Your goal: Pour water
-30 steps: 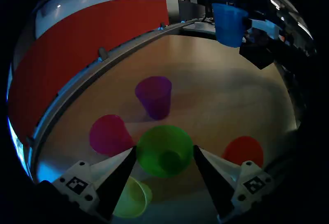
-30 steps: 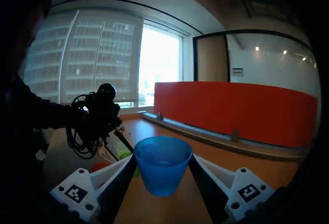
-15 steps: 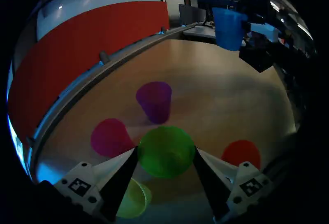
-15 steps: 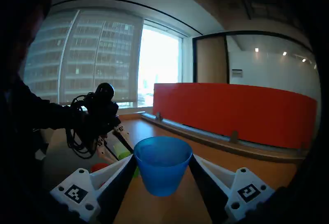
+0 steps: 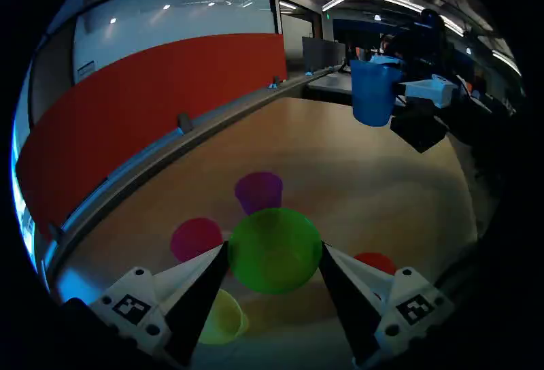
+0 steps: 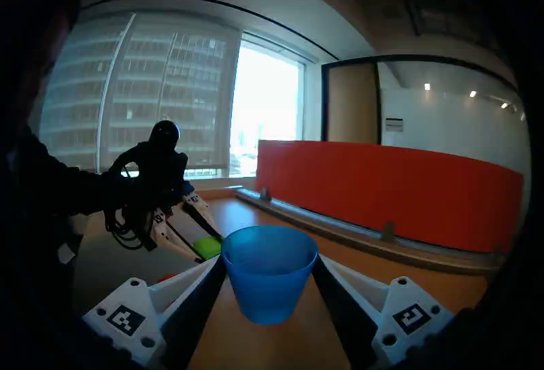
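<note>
In the left gripper view my left gripper is shut on a green cup, held above the wooden table. Farther off, at the upper right, a blue cup hangs in the air in the other gripper. In the right gripper view my right gripper is shut on that blue cup, which is upright with water inside. To its left, a person's hand holds the left gripper with the green cup at its tip.
On the table below the green cup stand a purple cup, a magenta cup, a red cup and a yellow-green cup. A red partition with a metal rail runs along the table's far edge.
My left gripper has risen with the green cup; the cups on the table look smaller and farther below. The blue cup stays upright in the right gripper.
</note>
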Motion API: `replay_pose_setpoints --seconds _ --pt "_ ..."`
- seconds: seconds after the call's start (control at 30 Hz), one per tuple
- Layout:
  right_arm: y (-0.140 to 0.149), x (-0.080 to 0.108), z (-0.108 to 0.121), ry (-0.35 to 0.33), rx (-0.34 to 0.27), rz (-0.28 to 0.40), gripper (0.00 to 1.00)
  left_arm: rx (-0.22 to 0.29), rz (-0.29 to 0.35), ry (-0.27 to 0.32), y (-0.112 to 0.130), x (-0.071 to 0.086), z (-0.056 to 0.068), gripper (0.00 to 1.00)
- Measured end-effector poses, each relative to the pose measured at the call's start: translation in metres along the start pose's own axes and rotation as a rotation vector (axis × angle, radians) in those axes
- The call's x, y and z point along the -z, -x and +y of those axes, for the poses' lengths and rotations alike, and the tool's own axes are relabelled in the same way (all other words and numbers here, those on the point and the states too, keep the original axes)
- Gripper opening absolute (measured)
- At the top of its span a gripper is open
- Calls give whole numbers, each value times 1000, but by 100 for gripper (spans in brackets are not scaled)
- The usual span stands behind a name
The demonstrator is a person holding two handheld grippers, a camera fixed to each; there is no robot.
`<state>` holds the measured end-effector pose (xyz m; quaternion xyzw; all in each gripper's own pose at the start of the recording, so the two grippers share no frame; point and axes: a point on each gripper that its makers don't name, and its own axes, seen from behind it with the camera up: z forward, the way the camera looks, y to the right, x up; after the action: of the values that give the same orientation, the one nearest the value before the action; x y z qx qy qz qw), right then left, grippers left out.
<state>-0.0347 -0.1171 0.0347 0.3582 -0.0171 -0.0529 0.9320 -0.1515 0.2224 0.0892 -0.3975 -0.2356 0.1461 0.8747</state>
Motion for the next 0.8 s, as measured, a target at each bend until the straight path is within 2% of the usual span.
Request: replay_pose_setpoints --seconds 0.37,0.8 --pt "-12 -3 -11 -1 7 -1 91 25 109 -18 -24 31 7 90" --pt "-18 -12 -26 -14 30 -16 91 66 221 -49 -38 66 -1 91"
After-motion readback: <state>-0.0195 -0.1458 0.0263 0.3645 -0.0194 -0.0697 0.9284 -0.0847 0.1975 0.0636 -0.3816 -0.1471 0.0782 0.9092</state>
